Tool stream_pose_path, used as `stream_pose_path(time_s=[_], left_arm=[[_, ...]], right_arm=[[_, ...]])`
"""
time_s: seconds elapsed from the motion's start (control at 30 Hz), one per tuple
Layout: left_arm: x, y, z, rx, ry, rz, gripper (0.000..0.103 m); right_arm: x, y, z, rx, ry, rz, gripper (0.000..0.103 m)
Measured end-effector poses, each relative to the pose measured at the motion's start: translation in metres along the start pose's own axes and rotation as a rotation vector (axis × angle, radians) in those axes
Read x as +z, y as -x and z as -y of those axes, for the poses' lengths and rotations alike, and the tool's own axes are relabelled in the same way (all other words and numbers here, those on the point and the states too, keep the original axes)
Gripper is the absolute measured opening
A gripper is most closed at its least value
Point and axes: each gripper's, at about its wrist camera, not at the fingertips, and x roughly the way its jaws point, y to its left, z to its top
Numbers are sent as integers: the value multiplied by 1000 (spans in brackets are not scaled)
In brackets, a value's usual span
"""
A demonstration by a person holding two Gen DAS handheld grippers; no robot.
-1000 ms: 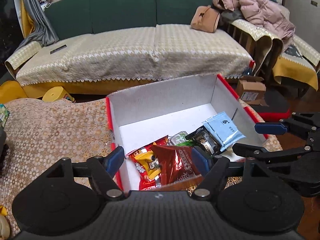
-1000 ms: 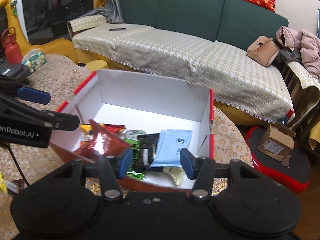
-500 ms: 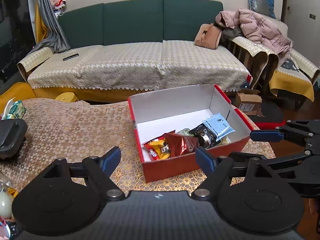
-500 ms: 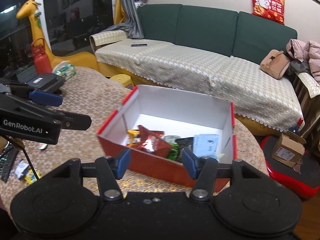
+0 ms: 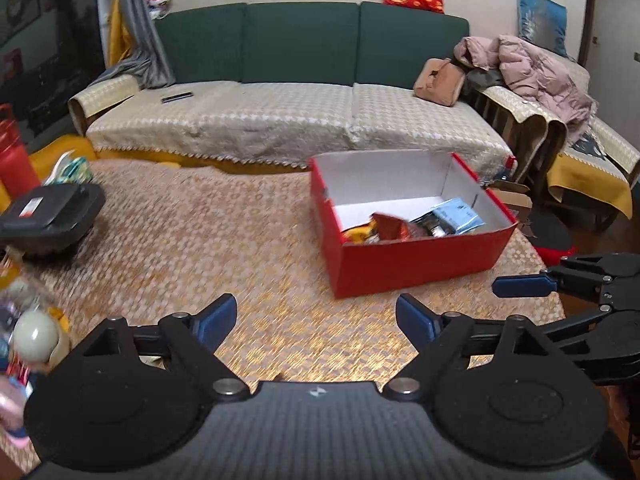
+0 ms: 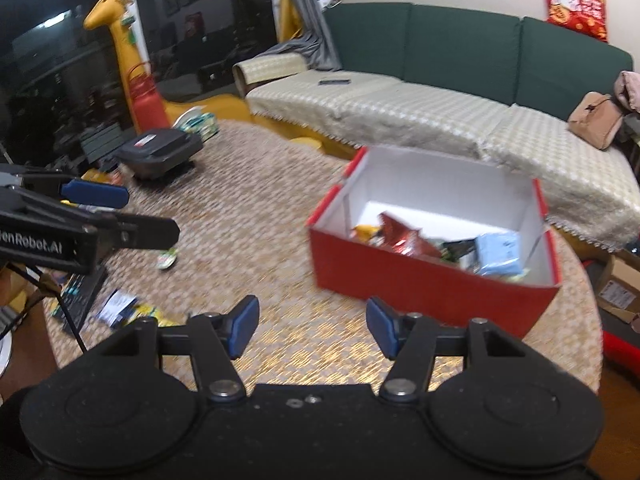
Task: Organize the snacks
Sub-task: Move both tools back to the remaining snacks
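A red box (image 5: 416, 260) with a white inside stands on the round table's right side; the right wrist view shows the red box (image 6: 424, 280) too. Several snack packets lie in it, among them a dark red bag (image 5: 394, 227) (image 6: 404, 238) and a light blue packet (image 5: 458, 216) (image 6: 500, 254). My left gripper (image 5: 316, 320) hangs over the bare cloth left of the box, its jaws opening, nothing between them. My right gripper (image 6: 310, 326) is just in front of the box, jaws opening and empty. More packets (image 6: 128, 308) lie loose at the table's left edge.
A black case (image 5: 52, 212) (image 6: 160, 152) sits at the table's far left beside a red bottle (image 5: 14, 160). A green sofa (image 5: 296, 80) with a beige cover runs behind. A remote (image 6: 80, 292) and small snacks lie near the left rim. Cardboard boxes (image 6: 620, 292) stand on the floor right.
Both grippers have pulled back from over the box toward the near side and left, so the box now looks smaller. Both sets of jaws have widened.
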Motion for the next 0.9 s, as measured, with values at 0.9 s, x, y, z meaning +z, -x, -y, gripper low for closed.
stream_pose_path(time_s=[0.9], left_arm=[[-104, -39, -144, 198, 301, -187, 90]], right_arm=[[-38, -89, -68, 148, 193, -161, 103]])
